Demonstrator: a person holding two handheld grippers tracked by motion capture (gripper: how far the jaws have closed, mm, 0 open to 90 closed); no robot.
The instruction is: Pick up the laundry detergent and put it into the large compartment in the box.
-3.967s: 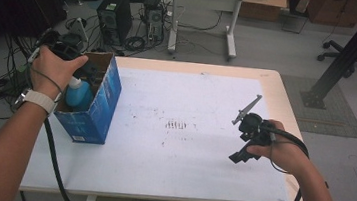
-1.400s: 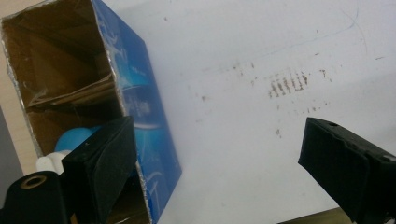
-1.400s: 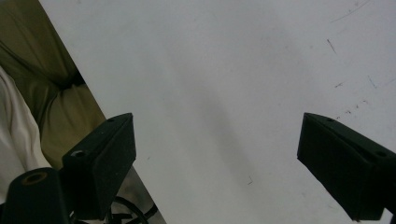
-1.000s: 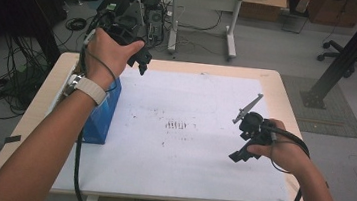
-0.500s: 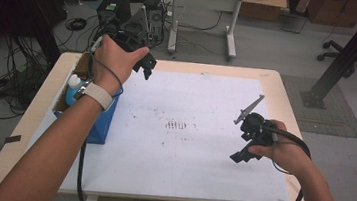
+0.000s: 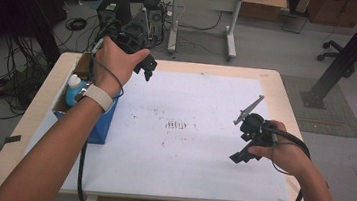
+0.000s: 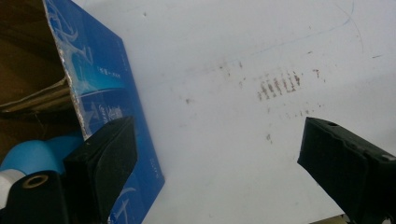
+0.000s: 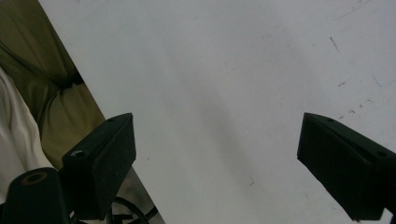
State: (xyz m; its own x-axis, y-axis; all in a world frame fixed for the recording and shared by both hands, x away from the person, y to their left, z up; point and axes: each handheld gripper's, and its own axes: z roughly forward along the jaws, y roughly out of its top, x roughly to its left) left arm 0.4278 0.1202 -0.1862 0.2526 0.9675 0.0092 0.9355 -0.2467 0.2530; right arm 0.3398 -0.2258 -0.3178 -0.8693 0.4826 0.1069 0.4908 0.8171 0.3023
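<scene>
Light blue plastic bottle (image 6: pixel 73 91) upright inside blue cardboard box (image 6: pixel 101 122); likely light, smooth, slippery: grab at neck. Left gripper (image 6: pixel 145 68) above box's far corner, jaws wide, empty. Right gripper (image 6: pixel 248 143) far right of box, wide, empty.

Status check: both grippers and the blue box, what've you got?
Left gripper open, empty, raised beside blue box. Right gripper open, empty, low over white sheet. Blue bottle in box. Nothing between the grippers.

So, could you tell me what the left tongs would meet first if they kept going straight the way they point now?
Probably the bare white sheet beside the blue box: the open left tongs frame nothing else ahead, though depth is unclear.
</scene>
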